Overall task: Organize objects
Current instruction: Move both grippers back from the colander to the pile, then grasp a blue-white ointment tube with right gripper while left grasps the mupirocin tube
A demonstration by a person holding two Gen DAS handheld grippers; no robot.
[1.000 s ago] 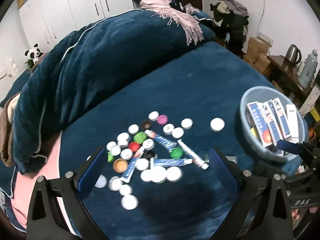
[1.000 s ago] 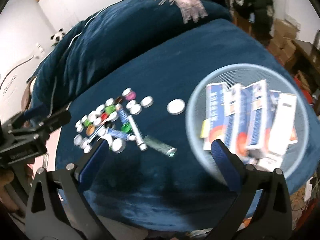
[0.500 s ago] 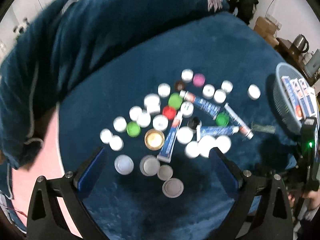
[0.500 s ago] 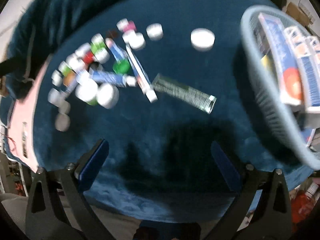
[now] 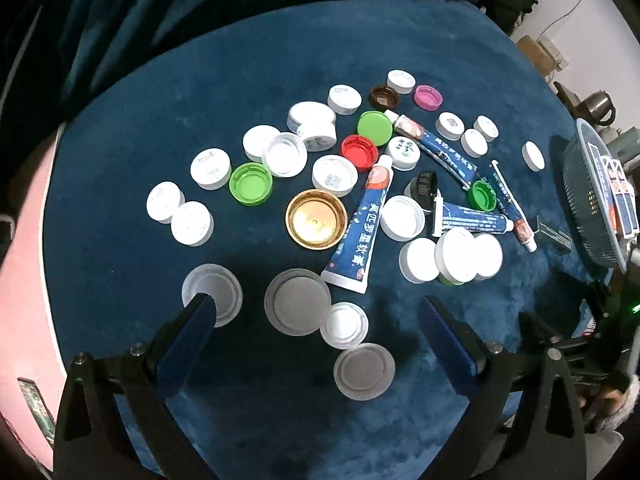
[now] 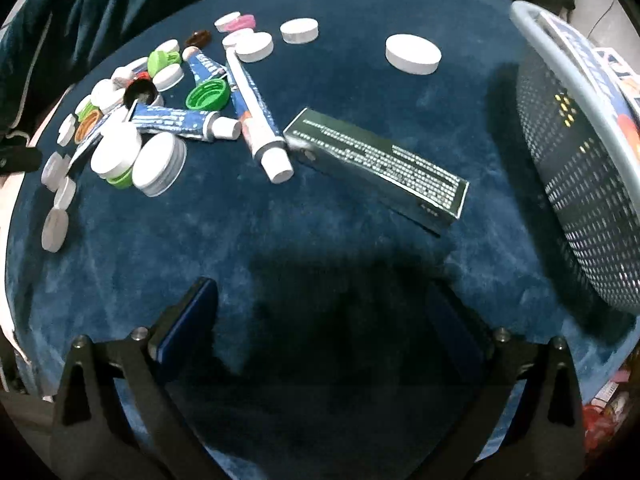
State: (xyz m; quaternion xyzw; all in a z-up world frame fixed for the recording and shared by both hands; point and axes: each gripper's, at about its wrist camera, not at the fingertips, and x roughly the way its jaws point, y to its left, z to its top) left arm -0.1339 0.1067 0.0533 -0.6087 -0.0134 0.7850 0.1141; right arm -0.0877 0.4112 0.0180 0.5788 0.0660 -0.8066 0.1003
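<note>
A deep-pile, dark blue plush cloth (image 5: 280,80) covers the rounded surface under both grippers. Off to the right of the right gripper (image 6: 324,304) stands a blue-grey plastic mesh basket (image 6: 580,168), its perforated wall curving upward; flat printed cartons (image 6: 600,64) lean inside it, only their top edges showing over the rim. In the left wrist view the same basket sits at the far right edge.

Directly ahead of the right gripper, slightly right of centre, lies a long dark rectangular box (image 6: 380,168) with fine white print, flat on the cloth and angled away to the left. Its far end nearly touches the white cap of a blue ointment tube (image 6: 256,116). Further ahead and left is a heap of round plastic caps.

The left gripper (image 5: 316,316) hovers with jaws spread wide and empty over translucent grey lids (image 5: 298,306). Just ahead lies another blue tube (image 5: 360,228), beside a shiny gold cap (image 5: 316,218), with green (image 5: 251,183) and red caps (image 5: 360,152) beyond.

The right gripper's jaws are likewise wide apart, holding nothing.
</note>
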